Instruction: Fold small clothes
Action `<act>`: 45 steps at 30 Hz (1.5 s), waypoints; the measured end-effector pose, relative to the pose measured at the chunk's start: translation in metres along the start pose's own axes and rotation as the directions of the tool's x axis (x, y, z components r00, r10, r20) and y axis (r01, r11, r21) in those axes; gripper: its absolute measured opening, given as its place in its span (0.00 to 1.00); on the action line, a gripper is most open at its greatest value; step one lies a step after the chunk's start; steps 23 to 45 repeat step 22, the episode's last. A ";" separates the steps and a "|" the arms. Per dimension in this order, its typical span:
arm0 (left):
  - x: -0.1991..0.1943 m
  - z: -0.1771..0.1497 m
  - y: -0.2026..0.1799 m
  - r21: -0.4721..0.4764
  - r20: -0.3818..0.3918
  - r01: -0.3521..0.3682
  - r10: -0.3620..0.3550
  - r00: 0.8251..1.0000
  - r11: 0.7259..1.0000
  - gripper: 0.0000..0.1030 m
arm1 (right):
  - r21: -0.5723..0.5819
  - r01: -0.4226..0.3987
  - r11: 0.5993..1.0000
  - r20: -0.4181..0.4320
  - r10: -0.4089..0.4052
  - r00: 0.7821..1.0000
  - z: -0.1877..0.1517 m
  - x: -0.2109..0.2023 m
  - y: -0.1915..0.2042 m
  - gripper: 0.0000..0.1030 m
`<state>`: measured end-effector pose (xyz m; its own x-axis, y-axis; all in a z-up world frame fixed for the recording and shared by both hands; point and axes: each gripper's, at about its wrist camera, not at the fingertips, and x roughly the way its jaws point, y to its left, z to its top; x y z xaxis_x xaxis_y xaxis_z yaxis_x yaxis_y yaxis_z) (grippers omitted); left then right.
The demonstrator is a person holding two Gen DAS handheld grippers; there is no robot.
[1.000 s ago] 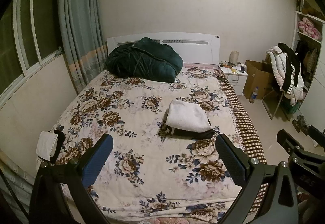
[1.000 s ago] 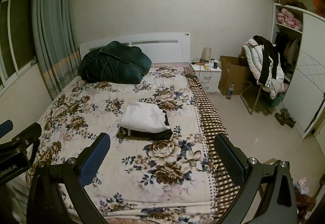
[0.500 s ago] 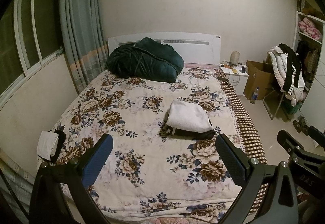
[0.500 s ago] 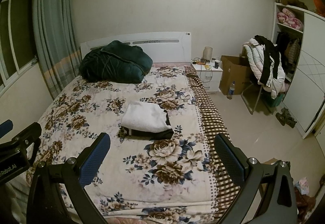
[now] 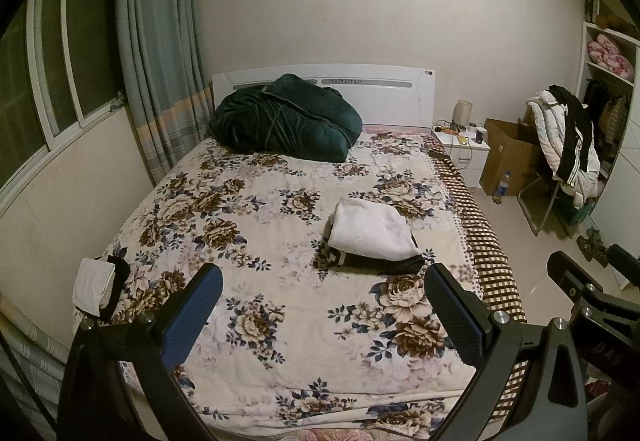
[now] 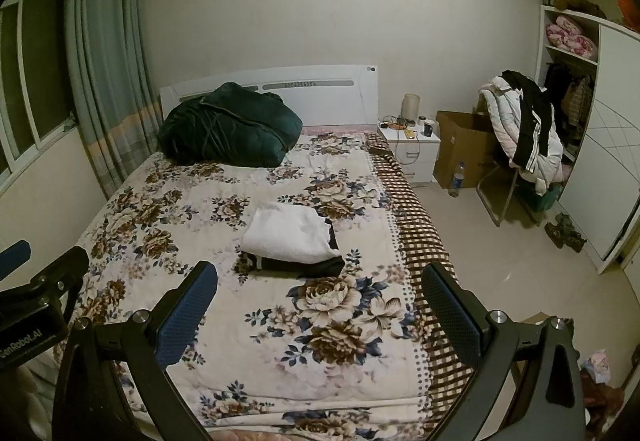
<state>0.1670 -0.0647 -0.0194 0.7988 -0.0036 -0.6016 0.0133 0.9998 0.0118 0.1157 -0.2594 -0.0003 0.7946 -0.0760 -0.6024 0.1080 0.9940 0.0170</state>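
Note:
A folded white garment (image 5: 370,228) lies on top of a folded black garment (image 5: 380,263), stacked on the right middle of the floral bed (image 5: 256,209). The stack also shows in the right wrist view (image 6: 290,232). A small white and black cloth (image 5: 96,287) hangs at the bed's near left corner. My left gripper (image 5: 324,311) is open and empty, held above the foot of the bed, well short of the stack. My right gripper (image 6: 320,307) is open and empty, also above the foot of the bed.
A dark green quilt (image 5: 280,121) is bundled by the white headboard (image 5: 384,89). A nightstand (image 5: 464,145), a cardboard box (image 5: 508,157) and a chair heaped with jackets (image 5: 564,145) stand right of the bed. Curtains (image 5: 160,53) and a window are on the left.
Both views have shifted very slightly; the bed and the stack stay as they were. Both grippers remain open.

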 end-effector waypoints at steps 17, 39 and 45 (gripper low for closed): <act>0.000 0.000 0.004 -0.004 -0.002 -0.009 0.009 1.000 1.000 1.00 | 0.003 -0.001 1.000 0.003 0.001 1.000 0.001 0.001 0.003 1.00; 0.000 0.001 0.006 -0.004 0.003 -0.011 0.011 1.000 1.000 1.00 | 0.005 0.001 1.000 0.002 -0.001 1.000 0.000 0.001 0.004 1.00; 0.000 0.001 0.006 -0.004 0.003 -0.011 0.011 1.000 1.000 1.00 | 0.005 0.001 1.000 0.002 -0.001 1.000 0.000 0.001 0.004 1.00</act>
